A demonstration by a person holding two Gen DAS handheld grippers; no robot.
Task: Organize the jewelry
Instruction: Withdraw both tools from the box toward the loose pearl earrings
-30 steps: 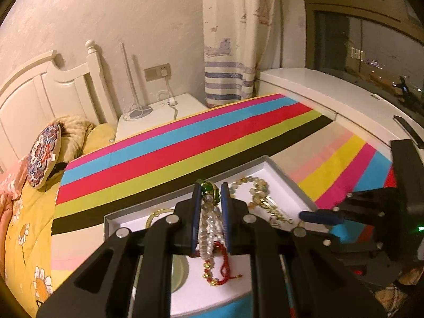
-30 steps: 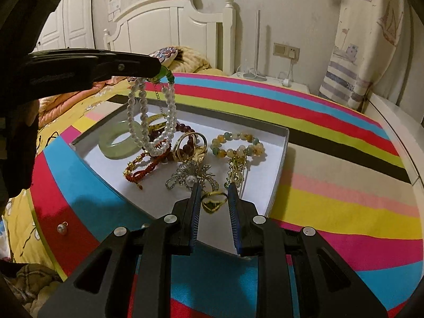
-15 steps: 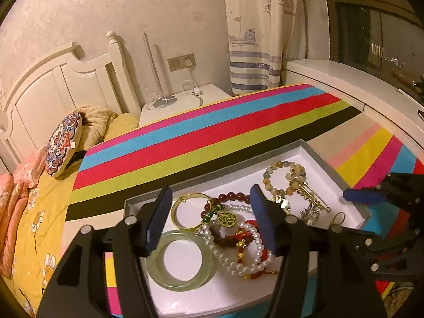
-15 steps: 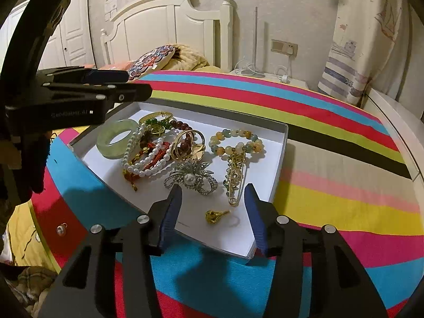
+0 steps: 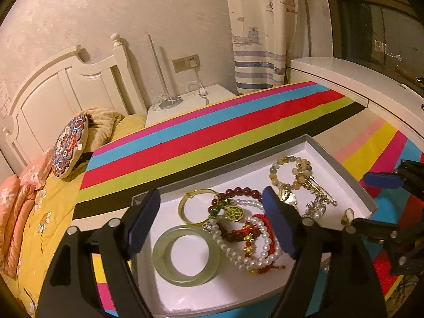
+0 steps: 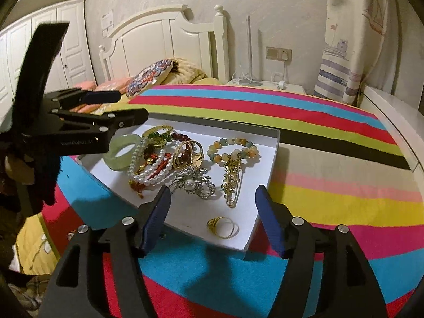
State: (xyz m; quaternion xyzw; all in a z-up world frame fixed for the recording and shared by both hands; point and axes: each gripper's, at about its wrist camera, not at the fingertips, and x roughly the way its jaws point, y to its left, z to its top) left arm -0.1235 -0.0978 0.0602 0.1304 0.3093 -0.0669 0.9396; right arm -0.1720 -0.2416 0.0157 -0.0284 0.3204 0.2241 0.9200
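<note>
1. We are in a bedroom lit warm yellow, with a white headboard point(image 6: 169, 37) against the far wall and a sailboat curtain point(image 5: 262, 31) at the right; the work happens on a striped cover point(image 6: 331, 185) spread over what we take to be a bench beside the bed.
2. A shallow white tray point(image 6: 274, 156) lies on the stripes and holds all the jewelry, which keeps loose pieces from rolling off onto the cloth.
3. At the far left of the tray a pale green jade bangle point(image 5: 186, 254) lies flat, with a pearl strand point(image 5: 249, 246) tangled over red cord beads just beside it, and a gold bangle point(image 5: 192, 209) a little farther back.
4. A stone-bead bracelet point(image 6: 233, 149) with a big gold pin point(image 6: 233, 182) sits toward the right, a silver brooch point(image 6: 192, 182) mid-tray, and a gold ring point(image 6: 222, 226) alone in the near corner.
5. Our left gripper point(image 5: 212, 222) hovers over the tangle with its fingers spread wide and empty.
6. Our right gripper point(image 6: 212, 220) hangs above the near rim, fingers point(image 6: 156, 220) likewise parted and holding nothing, straddling the ring.
7. We judge the ring the easiest pick: bare white floor surrounds it, though the low rim is close.
8. The cover to the right is open room for setting pieces out.
</note>
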